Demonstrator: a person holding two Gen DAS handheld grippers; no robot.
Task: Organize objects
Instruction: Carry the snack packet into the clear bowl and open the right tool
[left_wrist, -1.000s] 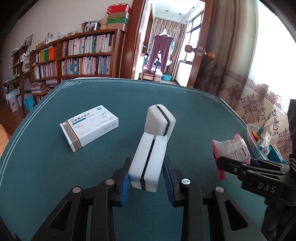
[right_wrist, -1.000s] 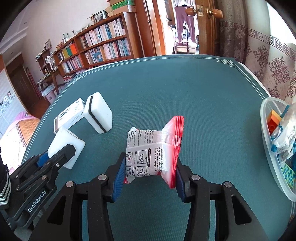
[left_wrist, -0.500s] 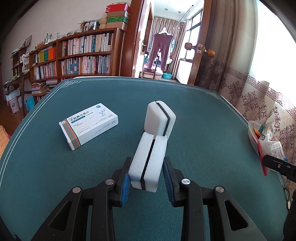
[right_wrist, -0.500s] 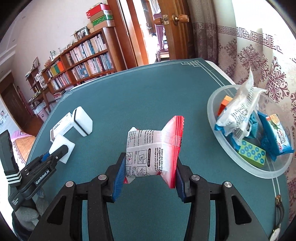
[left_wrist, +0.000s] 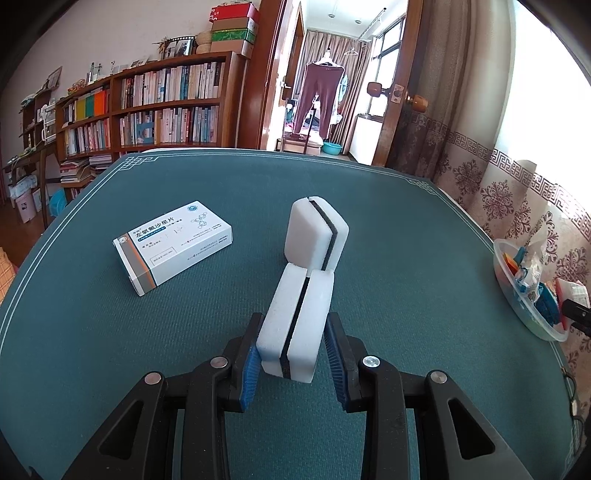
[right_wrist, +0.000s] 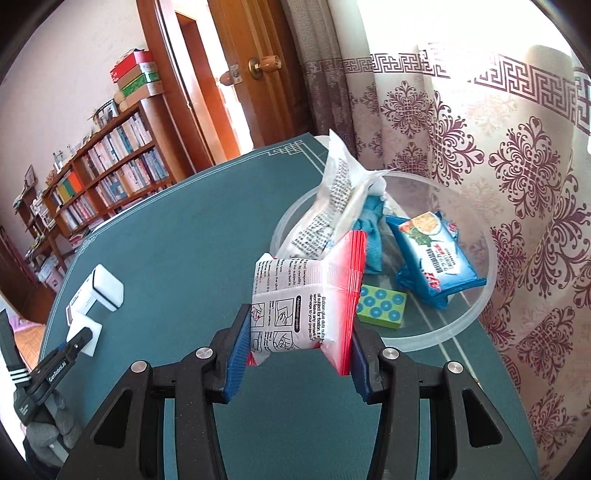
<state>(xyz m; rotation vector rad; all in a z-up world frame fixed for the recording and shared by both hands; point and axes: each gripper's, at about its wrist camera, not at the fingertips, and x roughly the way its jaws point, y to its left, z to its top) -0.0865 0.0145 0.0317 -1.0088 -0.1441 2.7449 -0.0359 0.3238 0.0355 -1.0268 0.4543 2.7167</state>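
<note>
Indoors, green table (left_wrist: 388, 236) by bookshelves (left_wrist: 155, 107); left tongs (left_wrist: 291, 354) gripping sponge (left_wrist: 295, 321), right tongs (right_wrist: 297, 343) clamping packet (right_wrist: 306, 295)

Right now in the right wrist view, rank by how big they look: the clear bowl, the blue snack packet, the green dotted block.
1. clear bowl
2. blue snack packet
3. green dotted block
All sit close together, so nearness hardly skews this.

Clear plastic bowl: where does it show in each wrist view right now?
Left wrist: the clear plastic bowl sits at the far right edge, on the green table.
Right wrist: it fills the centre-right, just beyond the held red-and-white packet.
Shared landmark: the standing white sponge.
</note>
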